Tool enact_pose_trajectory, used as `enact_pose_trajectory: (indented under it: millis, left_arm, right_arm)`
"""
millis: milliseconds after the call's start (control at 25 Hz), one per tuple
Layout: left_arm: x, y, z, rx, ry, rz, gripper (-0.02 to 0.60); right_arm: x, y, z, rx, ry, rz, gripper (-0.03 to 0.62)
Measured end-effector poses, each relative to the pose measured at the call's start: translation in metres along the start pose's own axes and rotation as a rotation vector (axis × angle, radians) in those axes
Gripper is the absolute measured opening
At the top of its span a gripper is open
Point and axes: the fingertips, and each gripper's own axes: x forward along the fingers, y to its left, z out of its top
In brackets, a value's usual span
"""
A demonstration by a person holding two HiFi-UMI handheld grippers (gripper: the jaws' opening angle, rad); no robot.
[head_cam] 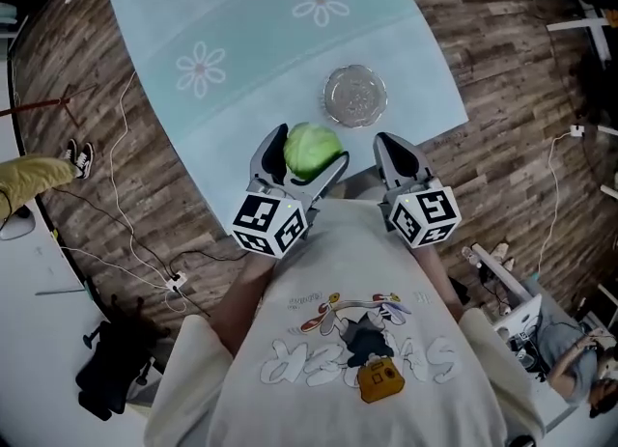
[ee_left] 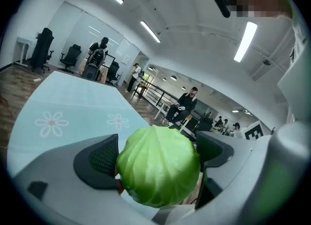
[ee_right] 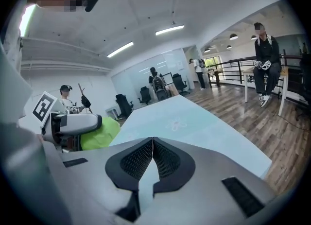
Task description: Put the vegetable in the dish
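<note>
One round cabbage (head_cam: 311, 150), no clear long axis, clamped in your left hand-held gripper (ee_left: 156, 157); right hand-held gripper (ee_right: 152, 159) pressed closed, empty.

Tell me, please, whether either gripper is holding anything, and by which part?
The left gripper holds the cabbage across its round middle, with a jaw against either side. The right gripper is shut with nothing in it.

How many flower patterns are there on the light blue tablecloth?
2. The left flower lies near the middle of the tablecloth; the right flower lies beyond the glass dish. The cloth runs past the picture's top, so more may be hidden.
</note>
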Motion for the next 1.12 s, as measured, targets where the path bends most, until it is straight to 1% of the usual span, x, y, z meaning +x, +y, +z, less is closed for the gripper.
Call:
enact_pose_trajectory:
  millis: [120,200,520,840,1120]
  left_arm:
    - [0.018,0.005,-0.012,0.053,0.033,0.054,0.509]
    - [0.028,0.008,-0.019,0.095,0.057,0.078,0.509]
    - [0.078,0.019,-0.049,0.174,0.158,0.118,0.509]
    - [0.123,0.032,-0.081,0.217,0.247,0.156,0.509]
    - [0.151,0.039,-0.105,0.2,0.305,0.175,0.509]
  right_arm:
    - [0.008,-0.014,0.004,0.016,0.018,0.019,0.02]
    - [0.013,-0.019,0.007,0.016,0.026,0.034,0.02]
    - [0.026,-0.042,0.007,0.0,0.075,0.086,0.02]
    - [0.029,-0.066,0.003,-0.001,0.111,0.111,0.02]
    - [0.029,-0.086,-0.003,0.009,0.132,0.107,0.02]
